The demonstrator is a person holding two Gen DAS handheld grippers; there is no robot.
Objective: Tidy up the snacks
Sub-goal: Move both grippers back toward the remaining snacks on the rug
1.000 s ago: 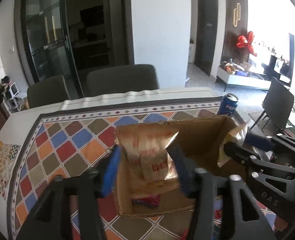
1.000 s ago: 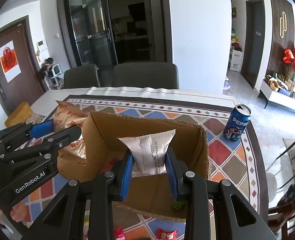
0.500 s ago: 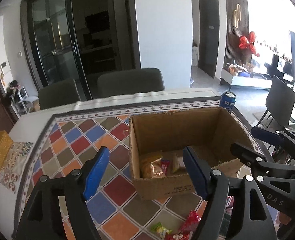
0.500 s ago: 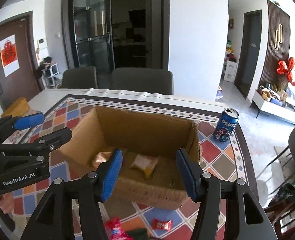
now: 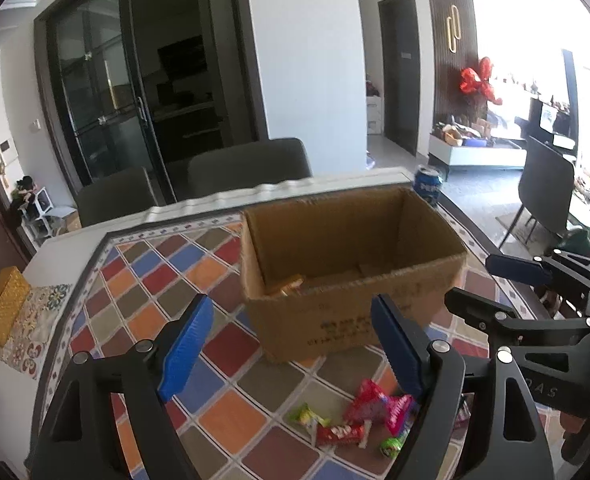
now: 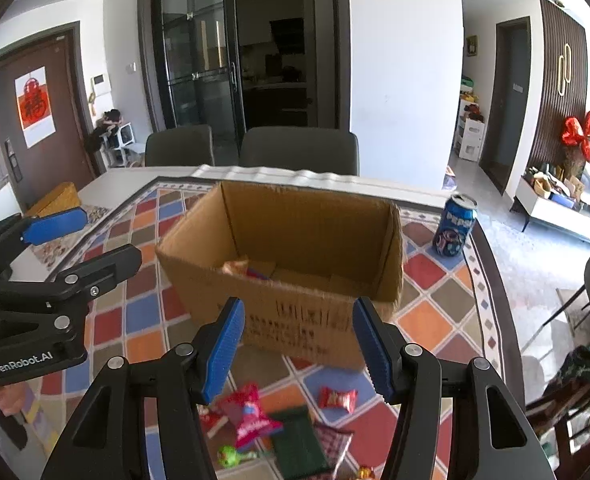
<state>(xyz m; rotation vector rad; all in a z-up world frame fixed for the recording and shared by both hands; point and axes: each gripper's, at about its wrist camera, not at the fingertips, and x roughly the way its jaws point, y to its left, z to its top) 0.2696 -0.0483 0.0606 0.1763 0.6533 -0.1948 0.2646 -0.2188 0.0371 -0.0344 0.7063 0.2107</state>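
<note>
Both of your tongs hang empty before the cardboard box.
Your left tongs have just been opening; your right tongs gape above loose snacks on the table.

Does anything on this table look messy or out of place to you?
Yes: a loose heap of small snack packets lies scattered on the tablecloth in front of the cardboard box, not yet inside it. A soda can stands alone, upright, near the table's far corner.
</note>
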